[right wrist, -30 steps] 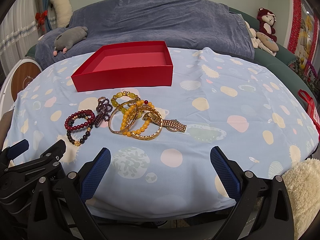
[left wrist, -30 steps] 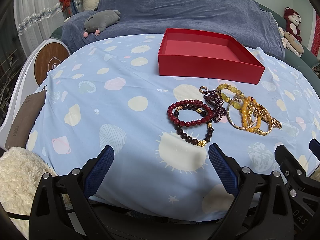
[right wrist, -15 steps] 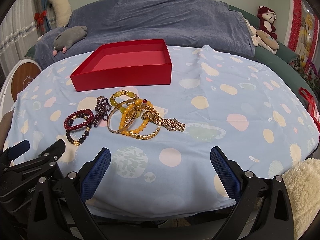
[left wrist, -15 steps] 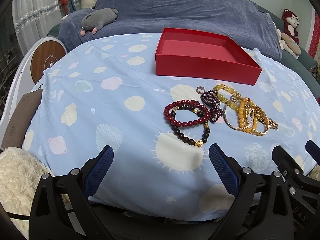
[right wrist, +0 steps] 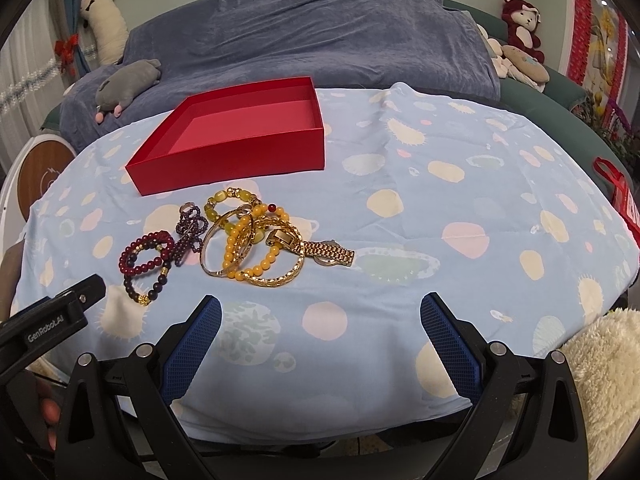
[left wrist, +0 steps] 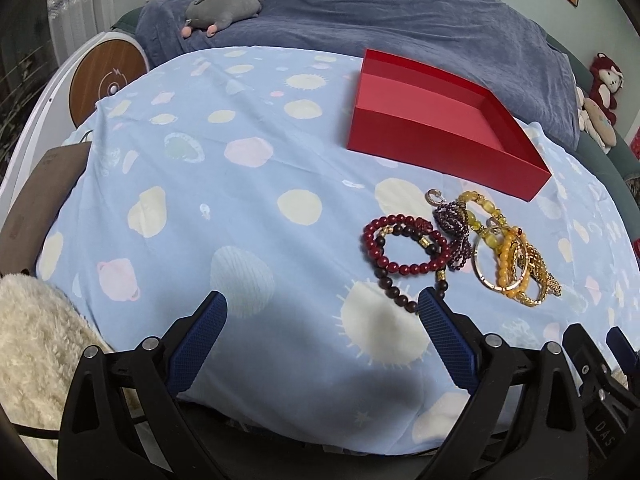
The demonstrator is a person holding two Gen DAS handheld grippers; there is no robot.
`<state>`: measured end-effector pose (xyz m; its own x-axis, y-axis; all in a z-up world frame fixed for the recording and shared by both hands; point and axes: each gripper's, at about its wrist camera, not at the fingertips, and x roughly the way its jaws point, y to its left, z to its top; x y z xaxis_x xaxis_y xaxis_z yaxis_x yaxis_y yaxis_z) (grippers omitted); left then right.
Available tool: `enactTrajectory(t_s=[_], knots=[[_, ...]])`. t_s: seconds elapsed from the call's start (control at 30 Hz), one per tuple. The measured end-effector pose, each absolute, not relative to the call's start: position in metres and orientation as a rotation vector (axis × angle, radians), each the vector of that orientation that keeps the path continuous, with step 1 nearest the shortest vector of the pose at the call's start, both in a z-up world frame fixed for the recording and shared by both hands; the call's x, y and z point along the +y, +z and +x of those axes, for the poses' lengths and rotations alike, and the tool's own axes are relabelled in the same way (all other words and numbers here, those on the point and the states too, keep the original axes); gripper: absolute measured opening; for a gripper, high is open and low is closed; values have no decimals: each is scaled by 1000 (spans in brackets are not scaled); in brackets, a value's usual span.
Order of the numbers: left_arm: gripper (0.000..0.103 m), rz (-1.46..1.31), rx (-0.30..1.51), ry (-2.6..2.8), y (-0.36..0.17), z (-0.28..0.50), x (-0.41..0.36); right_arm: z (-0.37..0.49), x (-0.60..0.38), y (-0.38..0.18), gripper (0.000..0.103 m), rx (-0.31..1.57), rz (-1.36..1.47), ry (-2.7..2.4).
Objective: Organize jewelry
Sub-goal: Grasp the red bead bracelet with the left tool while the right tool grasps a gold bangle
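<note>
On the blue patterned cloth [right wrist: 440, 152], near the red box:
Red box [right wrist: 236, 152]: open-topped, nothing inside, sitting toward the far side of the cloth.
Jewelry pile [right wrist: 240, 244]: just in front of the red box, on the cloth, apart from both grippers.
Red bead bracelet [left wrist: 404, 246]: leftmost of the pile, overlapping a dark bead bracelet [left wrist: 394, 292] with gold accents.
Purple bead strand [left wrist: 454, 232]: tangled, between the red beads and the gold pieces, a small ring [left wrist: 433, 197] at its end nearest the red box.
Yellow-green bead bracelet [right wrist: 230, 204]: closest of the pile to the red box.
Orange bead bracelet [right wrist: 244, 248] and gold bangles [right wrist: 276, 276]: heaped together, touching.
Gold watch [right wrist: 326, 256]: at the pile's right edge, farthest from the red box's left corner.
Left gripper [left wrist: 322, 302]: jaws spread wide, holding nothing, low over the cloth's near edge; right fingertip just short of the dark beads.
Right gripper [right wrist: 320, 306]: jaws spread wide, holding nothing, in front of the pile.
Grey plush toy [right wrist: 128, 84]: on the blue blanket [right wrist: 320, 40] beyond the red box.
</note>
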<state>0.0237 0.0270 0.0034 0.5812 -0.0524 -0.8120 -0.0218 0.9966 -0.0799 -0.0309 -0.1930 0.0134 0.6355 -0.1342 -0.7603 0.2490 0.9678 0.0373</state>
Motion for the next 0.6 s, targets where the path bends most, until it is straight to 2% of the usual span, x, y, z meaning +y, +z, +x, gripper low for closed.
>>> enactTrajectory(t_s=[0.1,0.2,0.53,0.6], knots=[[88,-88,946,-31,4,33,24,-29,-191,13,96,861,138,-211],[75,-102,975,-59,0,43,20,-27,-189,13,96,862,130,-202],[54,-153,1035,-109,-12,65,11,-22,-193,11,96,877,165,-188],[46,-155,1039,-122,-14,69,8,-21,-194,10,96,882,176,-186]])
